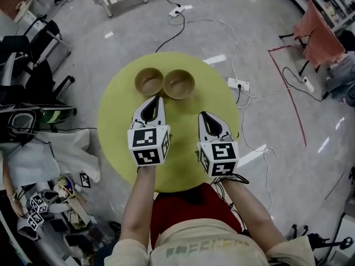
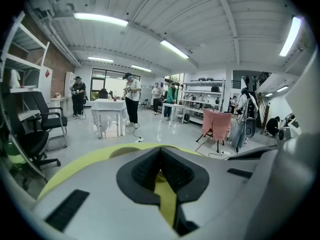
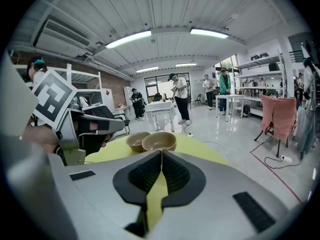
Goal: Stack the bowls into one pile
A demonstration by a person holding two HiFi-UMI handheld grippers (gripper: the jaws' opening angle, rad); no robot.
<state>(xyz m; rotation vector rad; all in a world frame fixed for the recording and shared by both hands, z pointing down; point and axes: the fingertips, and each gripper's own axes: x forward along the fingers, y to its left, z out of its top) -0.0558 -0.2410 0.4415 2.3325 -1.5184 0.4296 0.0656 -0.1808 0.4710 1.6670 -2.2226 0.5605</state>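
Bowls, a left bowl and a right bowl, sit side by side in the upper middle of the frame on the round yellow-green desk, just above our left gripper and farther up-left of our right gripper, both with fingers together and empty, and we see bare desk below them.

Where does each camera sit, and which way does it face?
Head view: on the person's head, facing steeply down: table, bowls, forearms, left gripper, right gripper.
Left gripper view: on that gripper, along its shut jaws, into the room.
Right gripper view: likewise, toward the bowls; left gripper alongside.
Head and right gripper views share bowls.
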